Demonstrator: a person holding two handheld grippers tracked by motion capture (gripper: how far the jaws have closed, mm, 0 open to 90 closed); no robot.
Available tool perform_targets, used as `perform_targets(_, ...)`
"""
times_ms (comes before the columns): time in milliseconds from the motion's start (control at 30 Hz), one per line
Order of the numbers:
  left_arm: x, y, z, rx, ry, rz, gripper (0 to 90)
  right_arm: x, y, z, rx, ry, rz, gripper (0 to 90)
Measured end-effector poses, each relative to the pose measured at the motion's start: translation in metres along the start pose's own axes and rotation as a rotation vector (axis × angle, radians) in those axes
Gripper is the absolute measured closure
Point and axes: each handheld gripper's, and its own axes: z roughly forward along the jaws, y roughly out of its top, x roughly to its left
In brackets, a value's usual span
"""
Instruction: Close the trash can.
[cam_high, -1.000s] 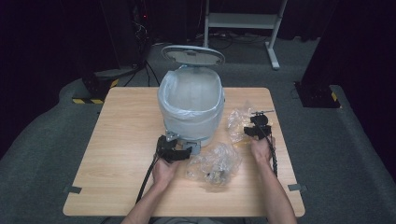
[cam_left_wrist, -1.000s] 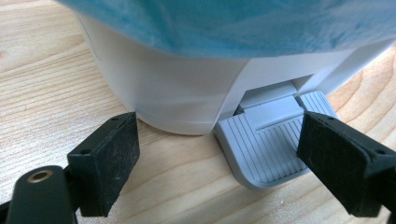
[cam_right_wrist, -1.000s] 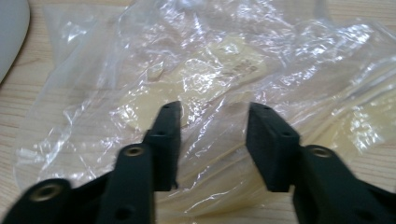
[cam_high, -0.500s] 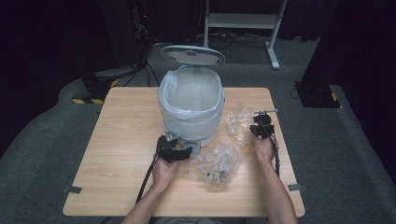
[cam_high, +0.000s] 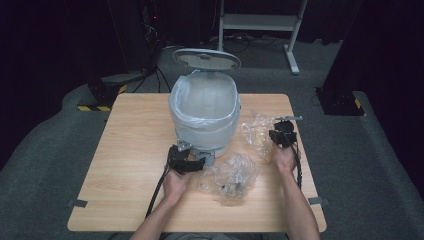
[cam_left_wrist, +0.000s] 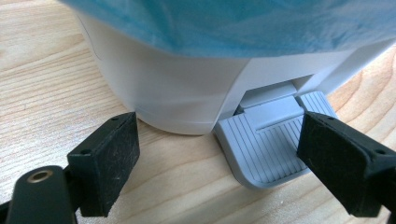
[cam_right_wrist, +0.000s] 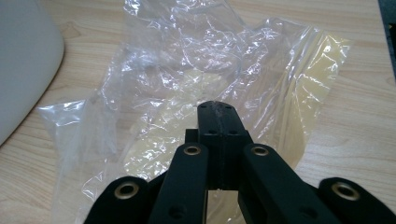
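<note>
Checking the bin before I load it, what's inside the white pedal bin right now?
The pedal bin holds a pale liner folded over its rim, lid up. Its bottom isn't visible.

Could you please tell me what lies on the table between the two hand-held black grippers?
In the high view, a crumpled clear plastic bag lies on the wooden table between the left gripper and right gripper.
</note>
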Motion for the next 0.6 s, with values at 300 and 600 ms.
perform_targets(300, 0.000, 0.000, 0.000, 0.000, 0.000, 0.000, 13.1, 0.001, 0.002, -0.015, -0.053, 0.011, -0.032, 90.0)
perform_targets(600, 0.000, 0.000, 0.000, 0.001, -0.002, -0.002, 13.1, 0.000, 0.004, -0.031, -0.097, 0.035, -0.038, 90.0)
